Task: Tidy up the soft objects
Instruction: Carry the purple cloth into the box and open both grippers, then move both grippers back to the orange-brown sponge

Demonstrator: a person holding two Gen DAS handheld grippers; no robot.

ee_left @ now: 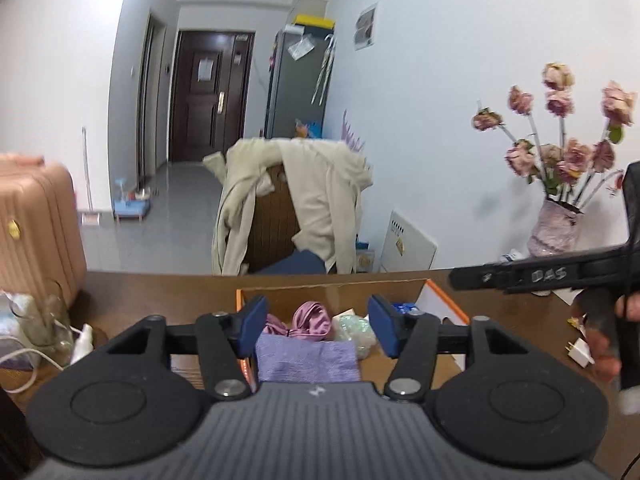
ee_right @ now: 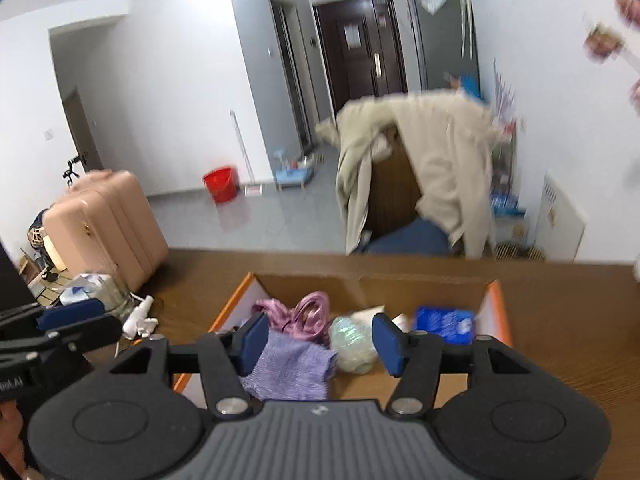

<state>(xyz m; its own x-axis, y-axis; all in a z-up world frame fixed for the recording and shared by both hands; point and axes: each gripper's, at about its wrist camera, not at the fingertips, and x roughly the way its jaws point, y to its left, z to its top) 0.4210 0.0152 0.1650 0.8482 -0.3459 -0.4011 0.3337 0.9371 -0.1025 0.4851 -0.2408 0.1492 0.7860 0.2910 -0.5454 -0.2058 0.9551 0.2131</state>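
Observation:
An open cardboard box [ee_left: 332, 292] with orange edges stands on the brown table [ee_right: 560, 320]. Inside lie a folded purple cloth [ee_left: 306, 362], a pink satin piece [ee_left: 310, 318], a pale green soft ball [ee_left: 356, 330] and a blue packet [ee_right: 444, 324]. My left gripper [ee_left: 318, 320] hovers over the box's near side, open, with nothing between its blue pads. My right gripper [ee_right: 320, 340] hangs beside it over the same box [ee_right: 312, 286], also open and empty, and the purple cloth [ee_right: 292, 368] lies below it. One black finger [ee_left: 520, 278] of the right gripper shows at the left wrist view's right edge.
Behind the table a chair [ee_left: 304, 200] is draped with a beige jacket. A vase of dried roses [ee_left: 556, 224] and a white plug [ee_left: 580, 352] sit at the table's right. A glass jar [ee_left: 40, 320] with white cable is at the left, near a pink suitcase [ee_left: 36, 224].

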